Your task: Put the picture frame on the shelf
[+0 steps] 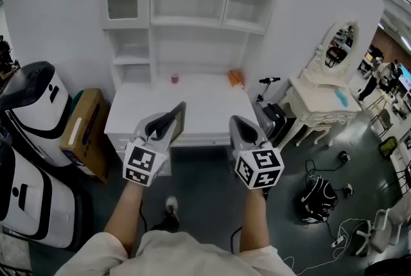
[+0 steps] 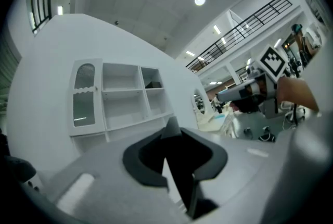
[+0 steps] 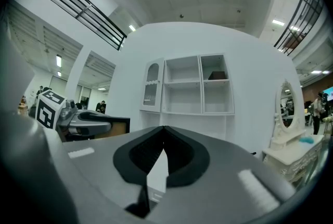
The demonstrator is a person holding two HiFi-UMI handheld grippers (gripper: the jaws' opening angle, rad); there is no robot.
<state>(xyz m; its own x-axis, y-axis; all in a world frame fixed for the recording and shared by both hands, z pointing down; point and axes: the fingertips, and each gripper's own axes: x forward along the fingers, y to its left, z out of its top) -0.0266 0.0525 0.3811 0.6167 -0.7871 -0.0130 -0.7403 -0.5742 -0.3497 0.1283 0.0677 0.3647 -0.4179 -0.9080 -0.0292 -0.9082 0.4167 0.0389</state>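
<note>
White shelf unit (image 1: 192, 21) against the wall, viewed from above, with a white worktop (image 1: 192, 104) just beneath it. Below the shelf unit, at the worktop's near edge: left tongs (image 1: 168, 122) clamped on a thin, dark-edged picture frame (image 1: 181, 119), seen edge-on. To the right, also below the shelf unit: right tongs (image 1: 241, 122) closed, tips together, nothing between them. Picture frame well apart from the shelf unit.

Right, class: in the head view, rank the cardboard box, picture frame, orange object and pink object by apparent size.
1. cardboard box
2. picture frame, seen edge-on and nearer the camera, so less sure
3. orange object
4. pink object
</note>
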